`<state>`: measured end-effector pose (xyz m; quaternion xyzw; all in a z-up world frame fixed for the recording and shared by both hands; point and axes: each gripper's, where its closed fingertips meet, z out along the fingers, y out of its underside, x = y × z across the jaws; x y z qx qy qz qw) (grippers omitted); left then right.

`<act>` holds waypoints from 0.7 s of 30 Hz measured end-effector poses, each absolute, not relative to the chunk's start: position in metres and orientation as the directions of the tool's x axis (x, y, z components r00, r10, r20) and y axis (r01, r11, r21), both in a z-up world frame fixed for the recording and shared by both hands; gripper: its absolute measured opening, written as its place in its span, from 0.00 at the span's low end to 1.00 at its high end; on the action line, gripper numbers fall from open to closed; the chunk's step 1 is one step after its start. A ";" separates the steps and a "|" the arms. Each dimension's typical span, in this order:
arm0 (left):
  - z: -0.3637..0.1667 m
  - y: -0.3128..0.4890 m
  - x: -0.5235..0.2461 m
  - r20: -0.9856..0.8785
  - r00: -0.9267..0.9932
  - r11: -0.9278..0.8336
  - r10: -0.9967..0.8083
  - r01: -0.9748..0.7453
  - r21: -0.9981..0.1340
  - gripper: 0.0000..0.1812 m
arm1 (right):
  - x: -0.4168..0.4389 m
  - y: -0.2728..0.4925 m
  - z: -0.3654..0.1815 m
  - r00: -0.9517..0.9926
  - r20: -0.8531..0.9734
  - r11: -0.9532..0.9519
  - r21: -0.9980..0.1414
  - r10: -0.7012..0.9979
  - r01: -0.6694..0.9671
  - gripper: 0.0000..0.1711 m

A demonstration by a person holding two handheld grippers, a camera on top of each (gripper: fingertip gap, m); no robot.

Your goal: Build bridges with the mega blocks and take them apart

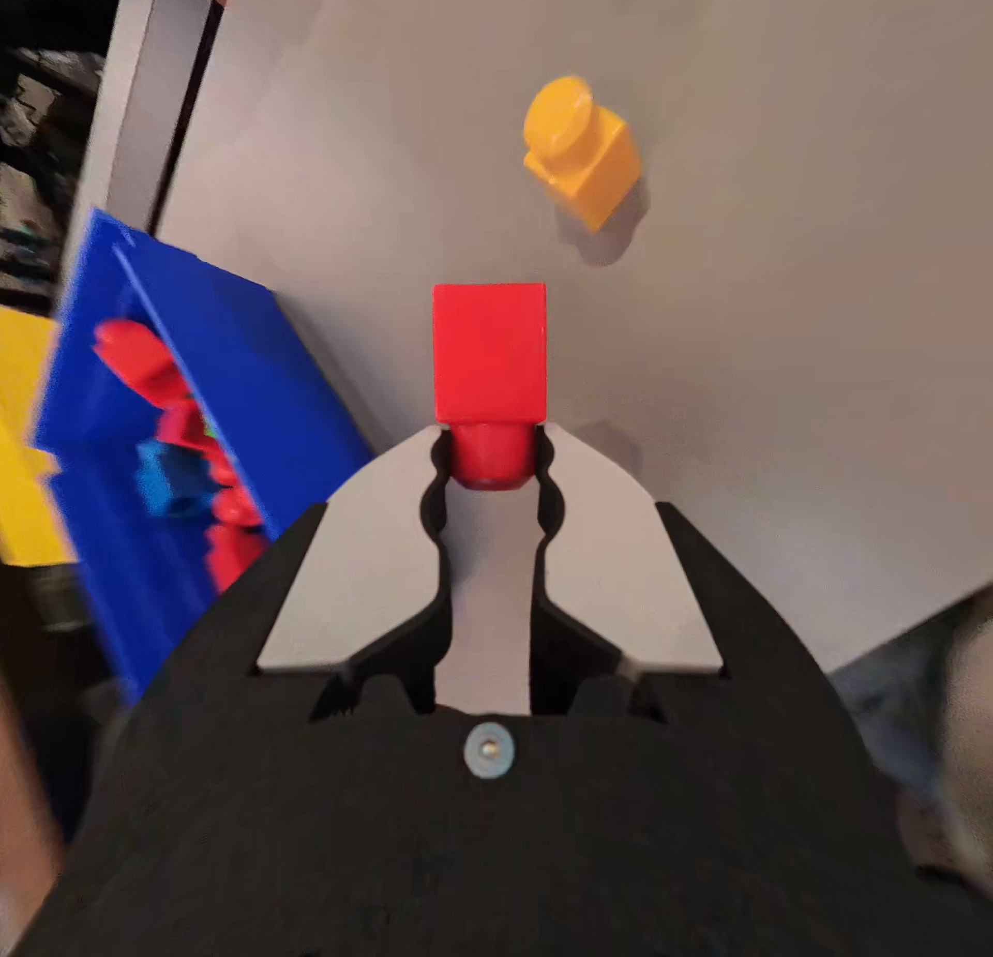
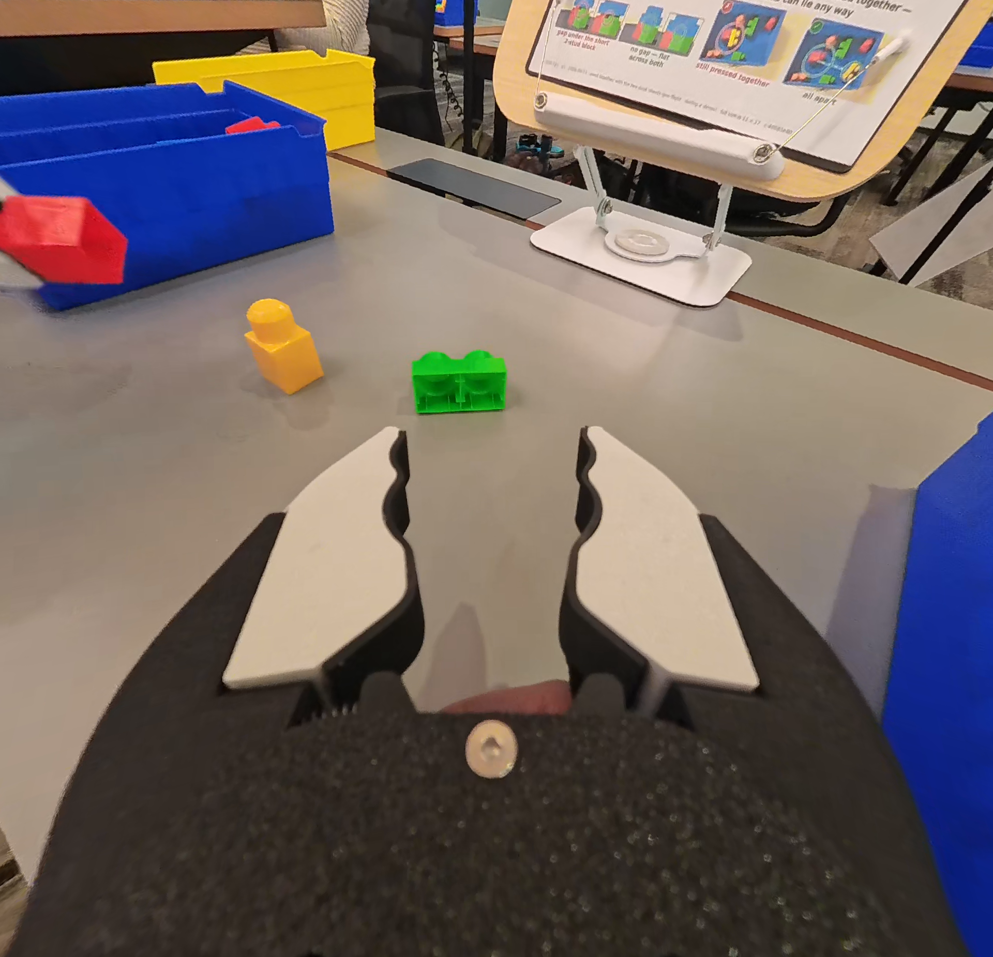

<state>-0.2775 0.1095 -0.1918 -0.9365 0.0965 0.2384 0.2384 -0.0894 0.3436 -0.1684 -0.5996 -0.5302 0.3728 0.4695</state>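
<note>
Build stage, barely begun — no two blocks joined anywhere in view. Left gripper (image 1: 489, 450) is clamped on the stud of a red one-stud block (image 1: 489, 354), held in the air near the blue bin (image 2: 161, 179). Right gripper (image 2: 491, 437) is spread wide, empty, hovering low over the grey table (image 2: 698, 421). Yellow one-stud block (image 2: 283, 347) stands upright on the table just in front of the blue bin; green two-stud block (image 2: 458, 382) lies on its side farther from the bin, hollow underside towards the right gripper. Left to do, as I judge it — set the two single blocks as piers, press green across, then take apart.
</note>
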 end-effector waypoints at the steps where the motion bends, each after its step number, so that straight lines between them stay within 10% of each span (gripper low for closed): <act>1: -0.191 0.114 -0.284 -0.521 0.841 -0.884 -0.144 -0.346 -0.314 0.17 | -0.089 0.343 -0.167 0.159 0.050 0.003 -0.959 0.986 0.283 0.35; 11: -0.208 0.151 -0.308 -0.254 0.614 -0.659 -0.748 -0.641 0.393 0.17 | -0.087 0.341 -0.157 0.158 0.063 0.019 -0.964 0.985 0.266 0.35; 21: -0.230 0.177 -0.313 -0.135 0.486 -0.448 -0.863 -0.617 0.647 0.17 | -0.081 0.344 -0.152 0.168 0.065 0.020 -0.966 0.984 0.258 0.35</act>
